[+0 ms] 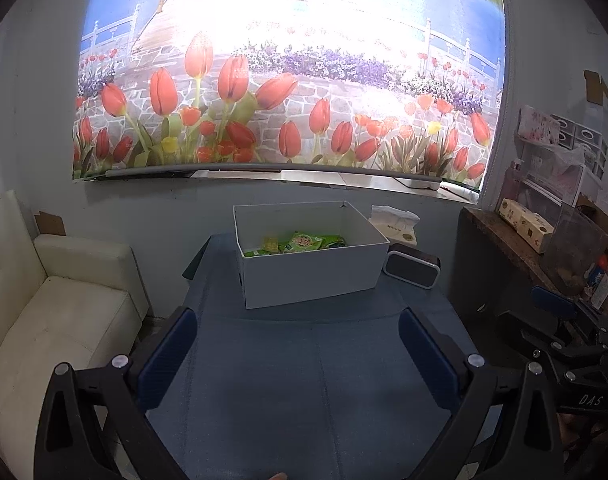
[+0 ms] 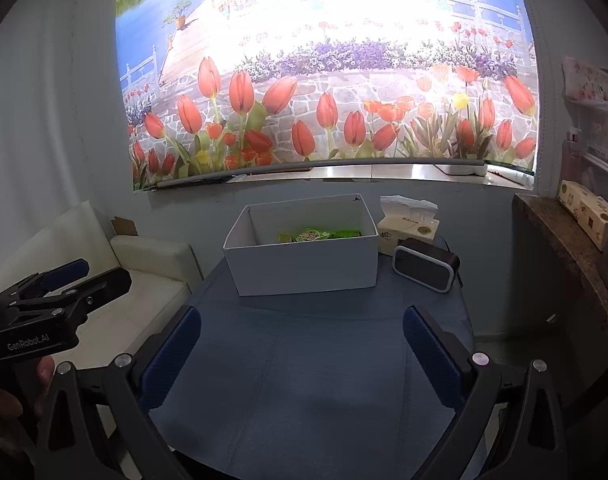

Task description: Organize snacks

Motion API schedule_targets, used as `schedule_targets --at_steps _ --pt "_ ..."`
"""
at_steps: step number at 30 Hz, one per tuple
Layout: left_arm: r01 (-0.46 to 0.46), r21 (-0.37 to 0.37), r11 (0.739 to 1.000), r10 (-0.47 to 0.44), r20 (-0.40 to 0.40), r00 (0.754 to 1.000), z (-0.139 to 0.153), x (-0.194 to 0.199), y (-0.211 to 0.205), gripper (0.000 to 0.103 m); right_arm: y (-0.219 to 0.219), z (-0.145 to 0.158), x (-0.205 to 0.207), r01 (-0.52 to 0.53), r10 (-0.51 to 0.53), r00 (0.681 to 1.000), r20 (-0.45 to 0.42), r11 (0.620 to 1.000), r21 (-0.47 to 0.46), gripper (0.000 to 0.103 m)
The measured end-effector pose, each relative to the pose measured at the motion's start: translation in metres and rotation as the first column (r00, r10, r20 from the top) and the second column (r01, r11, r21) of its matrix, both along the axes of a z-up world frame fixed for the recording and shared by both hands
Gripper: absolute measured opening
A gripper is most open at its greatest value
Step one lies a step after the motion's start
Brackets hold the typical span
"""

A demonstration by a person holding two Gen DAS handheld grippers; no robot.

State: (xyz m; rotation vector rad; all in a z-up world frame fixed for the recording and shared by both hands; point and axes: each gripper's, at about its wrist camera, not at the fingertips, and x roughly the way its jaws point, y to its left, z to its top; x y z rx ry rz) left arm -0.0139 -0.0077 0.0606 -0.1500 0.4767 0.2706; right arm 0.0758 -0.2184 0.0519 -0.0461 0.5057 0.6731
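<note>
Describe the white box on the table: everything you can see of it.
The white box is an open-topped rectangular carton, apparently cardboard, with plain matte walls and no lid in view. It stands upright on the blue-covered table, toward the far edge, turned slightly askew. Inside, low against the bottom, lie green snack packets and a yellowish one. A dark speaker sits close by its right side, a tissue pack behind that. Neither gripper touches it.

A home living room is suggested by a cream sofa (image 1: pixel 64 320), a tulip-print wall hanging (image 1: pixel 288 80), a tissue pack (image 2: pixel 409 224), and a cluttered side shelf (image 1: pixel 551 184).
</note>
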Motion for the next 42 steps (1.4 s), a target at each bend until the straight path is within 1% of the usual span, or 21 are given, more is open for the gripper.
schedule_targets --at_steps 5,19,27,42 --pt "0.004 0.013 1.000 -0.004 -0.011 1.000 -0.0006 -0.0003 -0.0003 0.103 0.0002 0.0021 -0.0011 -0.003 0.003 1.000 -0.001 1.000 0.005 0.103" --pt "0.008 0.011 1.000 -0.008 -0.022 1.000 -0.0016 0.0011 -0.0006 0.103 0.0009 0.0005 0.0007 -0.004 0.004 1.000 -0.017 1.000 -0.004 0.103" --pt "0.005 0.019 1.000 -0.005 -0.027 1.000 -0.0017 0.0025 -0.0027 0.103 0.0027 0.0015 -0.0002 -0.010 0.010 1.000 -0.012 1.000 -0.004 0.103" --pt "0.014 0.011 1.000 -0.014 -0.038 0.999 -0.0030 0.0030 -0.0040 0.103 0.0024 0.0043 -0.0011 -0.021 0.021 1.000 -0.003 1.000 0.001 0.103"
